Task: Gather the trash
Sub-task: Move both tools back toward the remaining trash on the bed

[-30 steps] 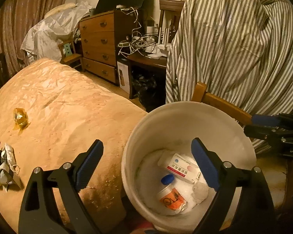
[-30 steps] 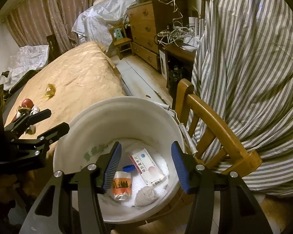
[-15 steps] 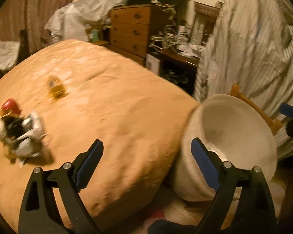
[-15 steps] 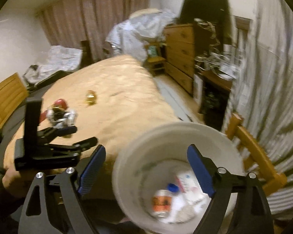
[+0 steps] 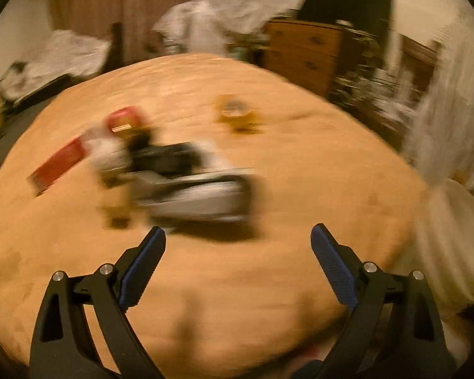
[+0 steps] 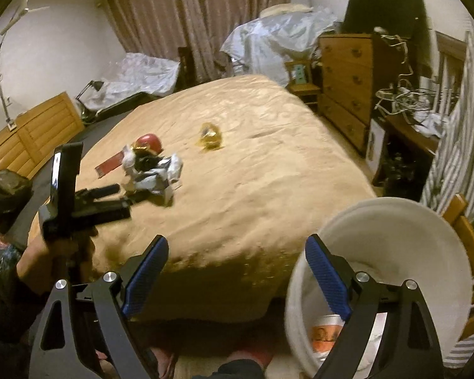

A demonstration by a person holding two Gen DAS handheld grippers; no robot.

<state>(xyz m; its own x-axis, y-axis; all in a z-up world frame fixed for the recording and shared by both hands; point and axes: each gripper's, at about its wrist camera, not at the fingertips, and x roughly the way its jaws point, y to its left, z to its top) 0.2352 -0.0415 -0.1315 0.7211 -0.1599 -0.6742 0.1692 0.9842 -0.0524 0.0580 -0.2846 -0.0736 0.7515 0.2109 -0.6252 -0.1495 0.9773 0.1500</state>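
Observation:
A blurred heap of crumpled silver wrappers (image 5: 192,189) lies on the tan bed (image 5: 268,284), just ahead of my left gripper (image 5: 237,230). Its jaws are wide, still opening, with nothing between them. Behind the heap sit a red round thing (image 5: 124,120), a flat red packet (image 5: 58,165) and a yellow wrapper (image 5: 237,115). In the right wrist view the wrappers (image 6: 154,173) lie beyond the left gripper (image 6: 126,194). My right gripper (image 6: 237,238) is open and empty at the bed's near edge. The white bucket (image 6: 395,221) stands under its right finger, an orange-labelled cup (image 6: 327,336) inside.
A wooden chair (image 6: 467,230) draped with striped cloth (image 6: 458,126) stands behind the bucket. A wooden dresser (image 6: 347,72) and a desk with tangled cables (image 6: 407,104) line the right side. A wooden headboard (image 6: 31,139) is at the left.
My left gripper swung left from over the bucket to the trash heap on the bed. My right gripper widened its jaws and drew away from the bucket's mouth toward the bed.

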